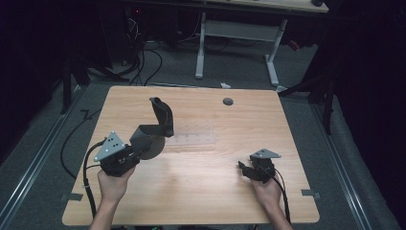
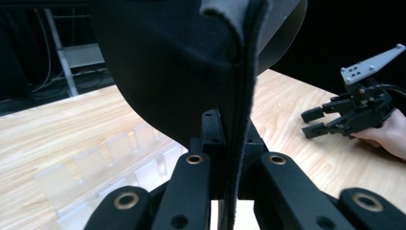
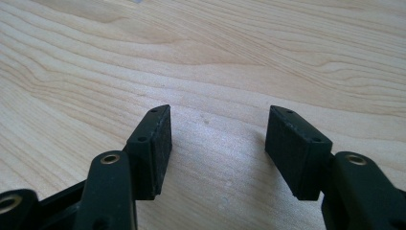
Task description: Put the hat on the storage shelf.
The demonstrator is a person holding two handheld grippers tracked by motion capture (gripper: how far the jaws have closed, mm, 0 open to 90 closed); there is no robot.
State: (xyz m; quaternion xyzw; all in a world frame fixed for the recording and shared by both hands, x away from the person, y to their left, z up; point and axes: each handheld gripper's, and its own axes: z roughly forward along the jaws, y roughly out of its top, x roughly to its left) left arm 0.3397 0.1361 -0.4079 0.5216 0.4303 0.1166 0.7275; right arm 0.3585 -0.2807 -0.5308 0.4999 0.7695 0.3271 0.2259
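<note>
My left gripper (image 1: 140, 149) is shut on the edge of a dark grey fabric piece (image 1: 160, 120), which stands up from the jaws and curls over at its top. Up close, the fabric (image 2: 167, 72) hangs wide and its seam runs down between the two jaws (image 2: 230, 134). A clear plastic tray with dividers (image 1: 191, 140) lies flat on the wooden table (image 1: 201, 191), just right of the fabric, and the tray (image 2: 110, 153) sits below it in the left gripper view. My right gripper (image 1: 245, 168) rests low at the table's right, open, nothing between its pads (image 3: 158, 143).
A round grommet hole (image 1: 228, 101) sits near the table's far edge. Grey tape marks lie at the front corners (image 1: 72, 197). A white desk frame (image 1: 234, 33) and floor cables (image 1: 143, 62) stand beyond the table. The right gripper (image 2: 335, 120) also appears across the table.
</note>
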